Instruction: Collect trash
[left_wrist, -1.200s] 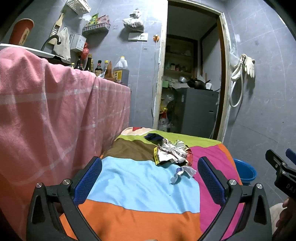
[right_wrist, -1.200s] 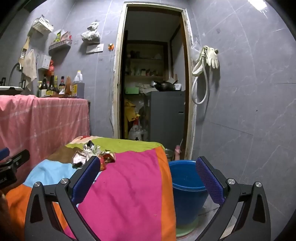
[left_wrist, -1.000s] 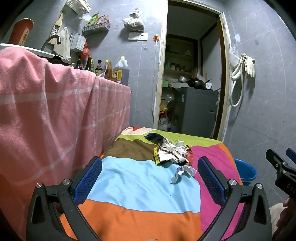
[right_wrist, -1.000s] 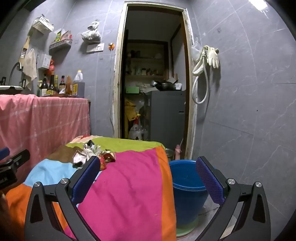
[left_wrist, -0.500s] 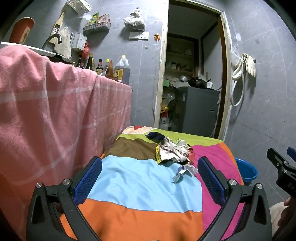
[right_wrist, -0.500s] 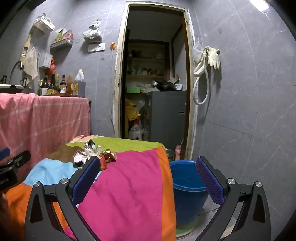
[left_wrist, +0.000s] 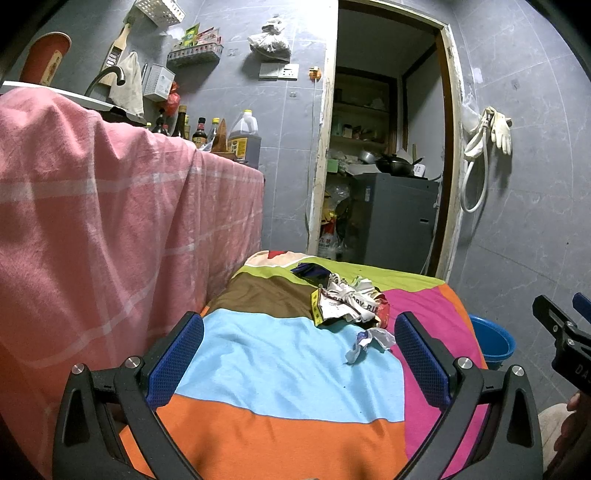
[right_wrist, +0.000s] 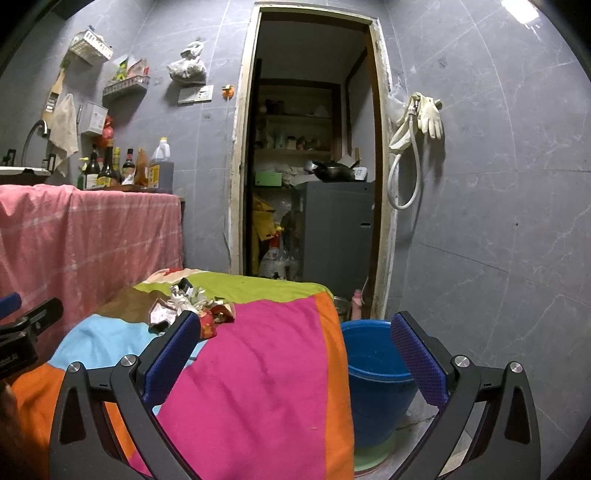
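A heap of crumpled wrappers and paper (left_wrist: 345, 301) lies on the far part of a table under a multicoloured striped cloth (left_wrist: 280, 365). A small crumpled white scrap (left_wrist: 369, 340) lies just in front of the heap. The heap also shows in the right wrist view (right_wrist: 190, 308). My left gripper (left_wrist: 295, 356) is open and empty, held above the near end of the table. My right gripper (right_wrist: 295, 354) is open and empty above the table's right side. A blue bucket (right_wrist: 373, 373) stands on the floor by the table's right edge; it also shows in the left wrist view (left_wrist: 493, 341).
A counter draped in pink checked cloth (left_wrist: 110, 236) rises along the left, with bottles (left_wrist: 201, 133) on top. An open doorway (right_wrist: 314, 177) to a storage room is behind the table. A grey tiled wall (right_wrist: 498, 229) with a hose and gloves (right_wrist: 421, 122) is on the right.
Both grippers have drifted very slightly; the view is almost unchanged. The trash and the bucket have not moved.
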